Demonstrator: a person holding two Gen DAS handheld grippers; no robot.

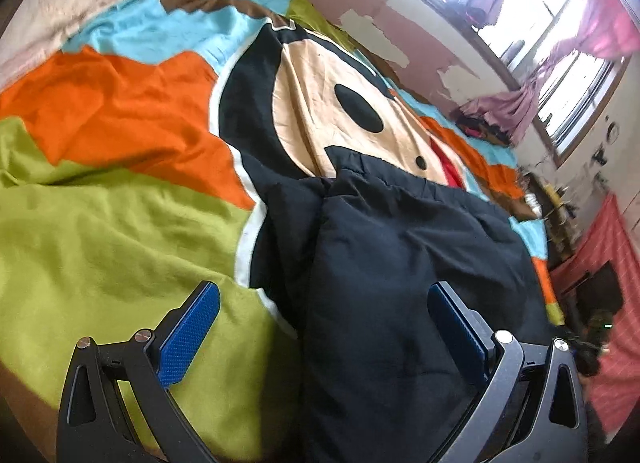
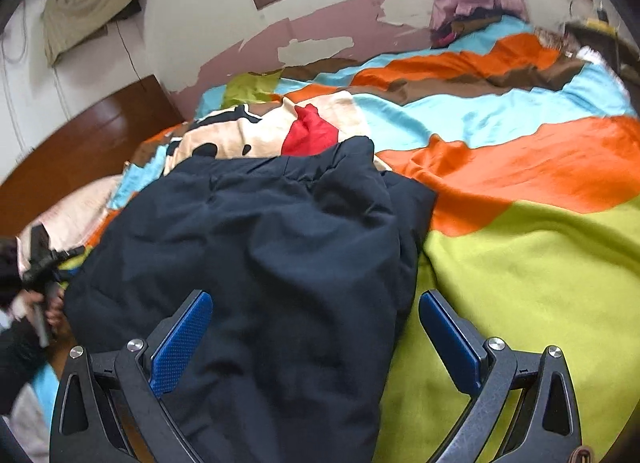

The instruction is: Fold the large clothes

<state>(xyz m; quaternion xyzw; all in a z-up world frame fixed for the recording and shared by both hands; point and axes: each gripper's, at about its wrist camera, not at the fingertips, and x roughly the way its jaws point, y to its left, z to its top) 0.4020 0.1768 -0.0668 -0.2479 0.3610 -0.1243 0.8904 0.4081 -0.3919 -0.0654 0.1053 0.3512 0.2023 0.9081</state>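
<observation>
A dark navy padded jacket [image 1: 400, 247] lies bunched on a bed, over a colourful bedspread [image 1: 120, 231] printed with a cartoon face. My left gripper [image 1: 323, 290] is open just above the jacket's near end; its left pad [image 1: 188, 339] is over green cloth and the right pad is over the jacket. In the right wrist view the jacket [image 2: 260, 247] fills the middle. My right gripper [image 2: 315, 298] is open and hovers over the jacket's near right edge, holding nothing. A hand [image 2: 54, 313] holds the left gripper's body at that view's left edge.
A wooden headboard [image 2: 100, 135] stands at one end of the bed, with a pale pink blanket [image 1: 52, 19] by it. A wall with peeling paint and a window [image 1: 520, 3] with pink curtains runs along the far side. A clothes pile [image 2: 464, 19] sits in the far corner.
</observation>
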